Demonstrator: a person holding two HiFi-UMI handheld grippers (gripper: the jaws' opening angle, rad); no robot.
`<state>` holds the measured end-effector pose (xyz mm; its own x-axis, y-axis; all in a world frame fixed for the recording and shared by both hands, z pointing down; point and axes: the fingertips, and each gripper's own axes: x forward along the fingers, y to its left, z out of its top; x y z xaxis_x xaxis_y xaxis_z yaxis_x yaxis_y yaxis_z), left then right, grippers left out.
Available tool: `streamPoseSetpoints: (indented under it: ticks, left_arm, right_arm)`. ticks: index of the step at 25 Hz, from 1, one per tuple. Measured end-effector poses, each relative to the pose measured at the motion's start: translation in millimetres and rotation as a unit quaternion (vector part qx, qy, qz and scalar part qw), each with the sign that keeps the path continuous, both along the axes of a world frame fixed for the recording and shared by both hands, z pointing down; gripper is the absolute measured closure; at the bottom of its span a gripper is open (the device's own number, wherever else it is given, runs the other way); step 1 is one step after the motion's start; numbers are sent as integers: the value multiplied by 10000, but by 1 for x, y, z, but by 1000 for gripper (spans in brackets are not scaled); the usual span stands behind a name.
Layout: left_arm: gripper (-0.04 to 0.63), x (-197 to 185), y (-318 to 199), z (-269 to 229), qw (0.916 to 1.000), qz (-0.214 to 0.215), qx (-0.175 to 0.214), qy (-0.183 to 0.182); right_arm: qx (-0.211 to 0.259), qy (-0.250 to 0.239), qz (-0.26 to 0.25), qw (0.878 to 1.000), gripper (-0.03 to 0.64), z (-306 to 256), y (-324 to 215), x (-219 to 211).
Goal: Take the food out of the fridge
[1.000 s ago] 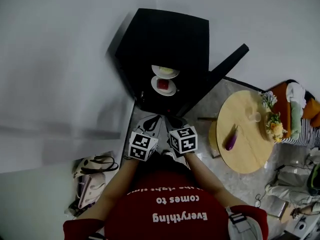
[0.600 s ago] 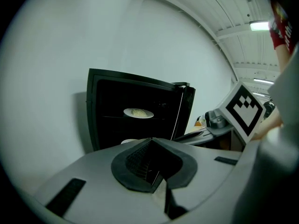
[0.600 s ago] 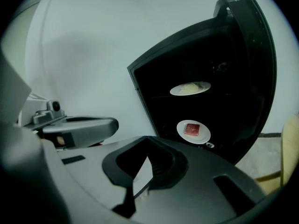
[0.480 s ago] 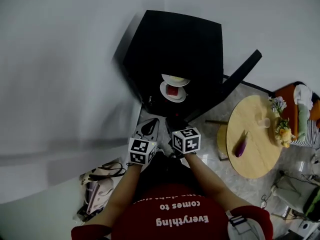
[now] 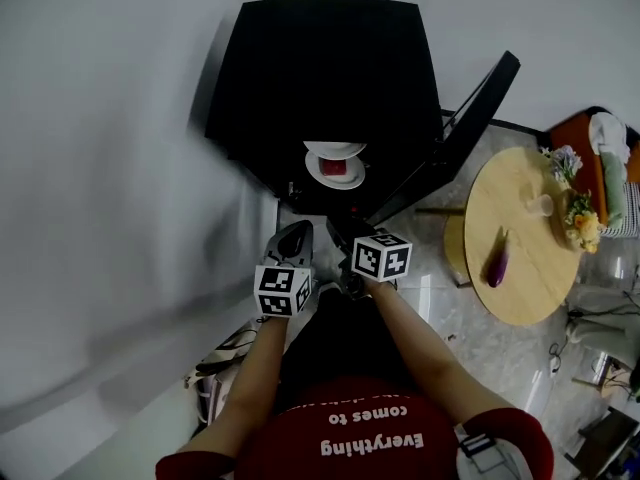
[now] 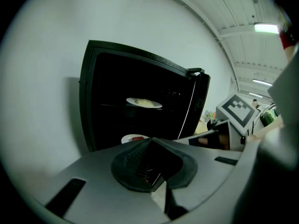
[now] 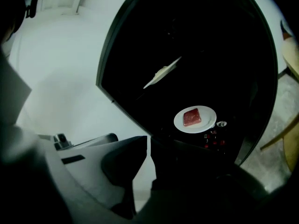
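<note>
- Right, both grippers hang just in front of the open fridge (image 5: 330,68), with its door (image 5: 460,118) swung out to the right.
- The left gripper (image 6: 149,141) has its jaws pressed together with nothing between them.
- The right gripper (image 7: 148,141) is closed too, and empty.
- The food lies straight ahead and farther in, on two shelves one above the other.
- The upper plate (image 6: 144,102) is white and carries a flat heap of pale yellowish food.
- The lower plate (image 7: 195,119) is white as well, with a red slab of meat (image 7: 191,116) on it.
- From the head view both plates lie between the two grippers' lines and well apart from either.
- I'd judge the right gripper a shade nearer the lower plate.
- The plates are round, so no long axis matters; their near rims face the opening.
- Either gripper must open its jaws before it can take a rim.
</note>
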<state>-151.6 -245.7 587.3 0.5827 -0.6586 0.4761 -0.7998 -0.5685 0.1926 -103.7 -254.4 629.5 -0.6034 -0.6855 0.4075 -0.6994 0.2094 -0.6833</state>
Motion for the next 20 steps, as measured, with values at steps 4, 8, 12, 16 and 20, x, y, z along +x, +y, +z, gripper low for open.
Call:
streamPoseSetpoints:
  ticks: [4, 8, 12, 16, 20]
  left_arm:
    - [598, 5, -14, 11, 9999, 55, -82, 94]
    - [598, 13, -30, 21, 9998, 108, -79, 146]
    - [598, 24, -39, 32, 9993, 247, -135, 261]
    - [598, 31, -46, 51, 9987, 312, -231, 330]
    - [598, 34, -49, 75, 9985, 357, -235, 353]
  right_arm:
    - [-51, -234, 492, 9985, 604, 16, -17, 21]
    - [-77, -349, 893, 9954, 603, 33, -30, 35]
    - [-291, -643, 1267, 9894, 519, 55, -40, 42]
    - [-495, -804, 1543, 9835, 482, 81, -51, 50]
    - [-693, -1097, 1763, 9757, 438, 106, -60, 57]
